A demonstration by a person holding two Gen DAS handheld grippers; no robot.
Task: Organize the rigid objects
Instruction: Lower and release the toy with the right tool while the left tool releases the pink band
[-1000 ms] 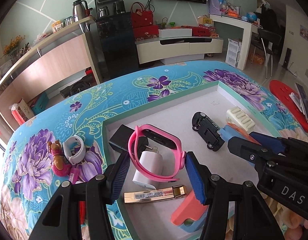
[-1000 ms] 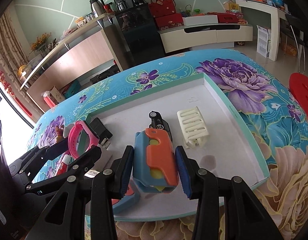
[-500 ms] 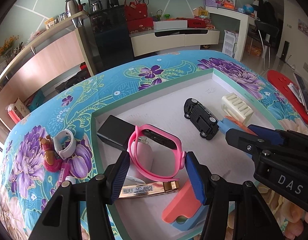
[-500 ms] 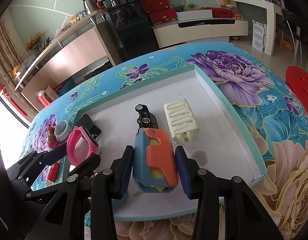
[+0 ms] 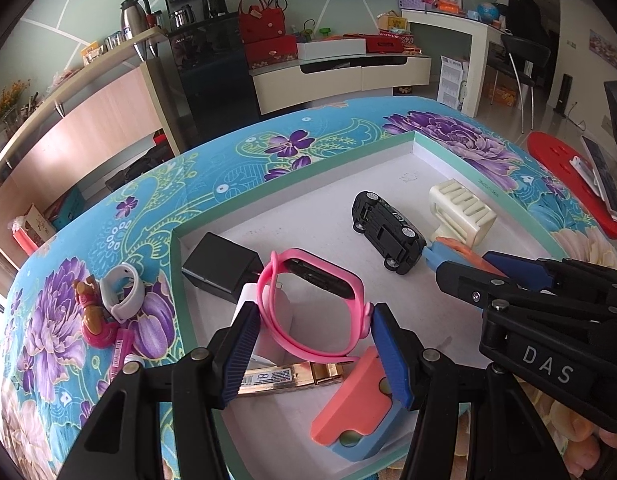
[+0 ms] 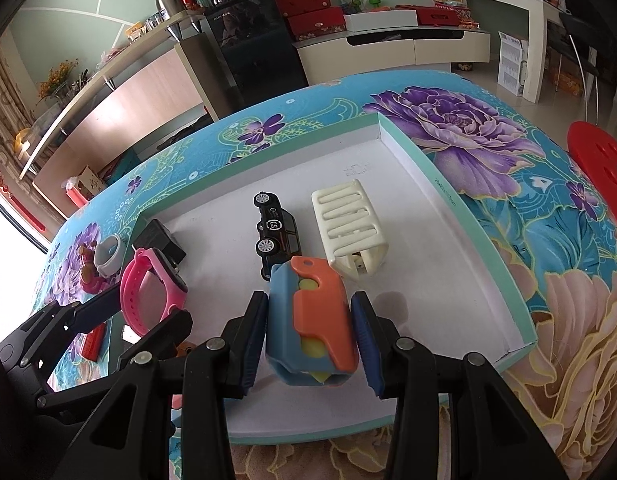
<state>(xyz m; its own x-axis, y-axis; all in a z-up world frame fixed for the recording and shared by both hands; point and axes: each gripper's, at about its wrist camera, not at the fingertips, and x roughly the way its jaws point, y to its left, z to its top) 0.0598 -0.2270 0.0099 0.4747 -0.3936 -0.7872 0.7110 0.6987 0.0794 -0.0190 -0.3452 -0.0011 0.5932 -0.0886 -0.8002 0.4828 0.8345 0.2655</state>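
My left gripper (image 5: 312, 336) is shut on a pink watch (image 5: 308, 304), its blue pads pressing both sides of the strap loop, over the left part of a white tray with a teal rim (image 5: 288, 184). My right gripper (image 6: 310, 344) is shut on a blue and orange block (image 6: 310, 320), held over the tray's front middle. In the right wrist view the left gripper (image 6: 148, 308) and the pink watch (image 6: 148, 292) stand at the left. In the left wrist view the right gripper (image 5: 464, 260) comes in from the right, beside the black toy car (image 5: 384, 236).
In the tray lie the toy car (image 6: 274, 232), a cream slotted piece (image 6: 348, 220), a black adapter (image 5: 220, 268), a white charger (image 5: 284, 316), a gold bar (image 5: 284, 376) and a second orange and blue block (image 5: 352, 408). A white wristband (image 5: 122, 292) and a figurine (image 5: 90, 312) lie on the cloth to the left.
Both grippers keep the same holds. Both views have drifted slightly, so more of the toy car shows beyond the held block.
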